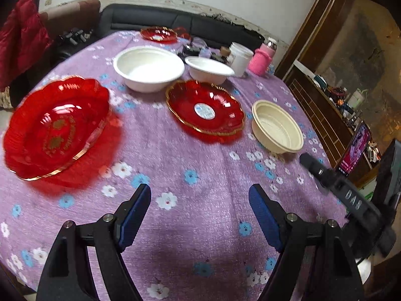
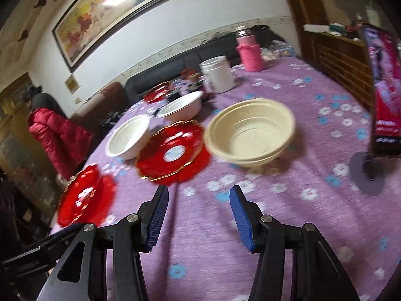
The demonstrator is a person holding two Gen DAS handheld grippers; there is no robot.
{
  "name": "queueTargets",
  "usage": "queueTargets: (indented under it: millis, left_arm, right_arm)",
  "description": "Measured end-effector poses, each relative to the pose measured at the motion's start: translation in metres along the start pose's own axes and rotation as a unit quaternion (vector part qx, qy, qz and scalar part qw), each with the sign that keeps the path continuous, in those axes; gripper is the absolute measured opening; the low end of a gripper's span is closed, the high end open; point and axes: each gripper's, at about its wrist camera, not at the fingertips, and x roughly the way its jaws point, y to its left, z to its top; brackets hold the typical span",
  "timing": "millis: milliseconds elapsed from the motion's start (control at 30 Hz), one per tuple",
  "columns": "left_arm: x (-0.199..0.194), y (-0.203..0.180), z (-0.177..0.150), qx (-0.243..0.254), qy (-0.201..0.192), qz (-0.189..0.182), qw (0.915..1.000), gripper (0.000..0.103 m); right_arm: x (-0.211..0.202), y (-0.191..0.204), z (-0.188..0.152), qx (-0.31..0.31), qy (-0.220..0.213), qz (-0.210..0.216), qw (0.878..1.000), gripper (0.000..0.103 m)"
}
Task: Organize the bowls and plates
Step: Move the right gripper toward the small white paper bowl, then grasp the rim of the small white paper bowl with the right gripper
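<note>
On the purple flowered tablecloth [image 1: 200, 165] lie a large red plate [image 1: 56, 125] at the left, a gold-rimmed red plate [image 1: 205, 107] in the middle and a third red plate [image 1: 158, 34] at the far edge. Two white bowls [image 1: 149, 67] [image 1: 209, 69] stand behind the middle plate. A cream bowl [image 1: 277, 126] stands at the right. My left gripper [image 1: 200, 195] is open and empty above the cloth. My right gripper [image 2: 199, 195] is open and empty, just short of the cream bowl [image 2: 250, 135] and the middle red plate [image 2: 173, 149]. The right gripper also shows in the left wrist view [image 1: 304, 158].
A white tub [image 1: 241, 56] and a pink-sleeved bottle [image 1: 262, 59] stand at the far right of the table. A phone on a stand [image 2: 383, 95] is at the right edge. A dark sofa [image 1: 175, 21] lies behind, a wooden cabinet [image 1: 323, 115] at the right.
</note>
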Motion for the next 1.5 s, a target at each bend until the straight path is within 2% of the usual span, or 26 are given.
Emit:
queueTargets:
  millis: [233, 433, 633, 800, 967, 1067, 1100, 1200, 1500]
  left_arm:
    - [0.016, -0.004, 0.001, 0.006, 0.015, -0.005, 0.9999, 0.08]
    - [0.021, 0.004, 0.007, 0.003, 0.009, 0.01, 0.9999, 0.08]
    - [0.026, 0.006, 0.011, 0.019, 0.004, 0.02, 0.9996, 0.08]
    - [0.025, 0.009, 0.019, 0.043, -0.011, 0.035, 0.9984, 0.08]
    - [0.024, 0.022, 0.033, 0.04, -0.013, 0.038, 0.9984, 0.08]
    - [0.019, 0.03, 0.046, 0.033, -0.021, 0.038, 0.9985, 0.08]
    - [0.018, 0.033, 0.052, 0.03, -0.024, 0.037, 0.9986, 0.08]
    - [0.015, 0.043, 0.067, 0.015, -0.031, 0.04, 0.9986, 0.08]
    - [0.021, 0.049, 0.09, -0.008, -0.033, 0.038, 0.9987, 0.08]
  right_arm:
    - [0.015, -0.024, 0.044, 0.001, -0.009, -0.039, 0.999, 0.055]
    - [0.061, -0.025, 0.09, 0.013, 0.013, -0.019, 1.0, 0.055]
    - [0.143, -0.006, 0.144, 0.037, 0.092, 0.022, 0.995, 0.055]
    - [0.213, 0.003, 0.174, 0.07, 0.131, 0.009, 0.989, 0.055]
    - [0.259, 0.006, 0.186, 0.094, 0.153, -0.01, 0.984, 0.055]
    - [0.274, 0.006, 0.187, 0.107, 0.166, -0.001, 0.98, 0.018]
    - [0.277, 0.006, 0.185, 0.114, 0.175, 0.01, 0.978, 0.016]
    - [0.274, 0.004, 0.181, 0.108, 0.172, 0.006, 0.979, 0.011]
    - [0.232, -0.015, 0.178, 0.145, 0.147, 0.06, 0.977, 0.009]
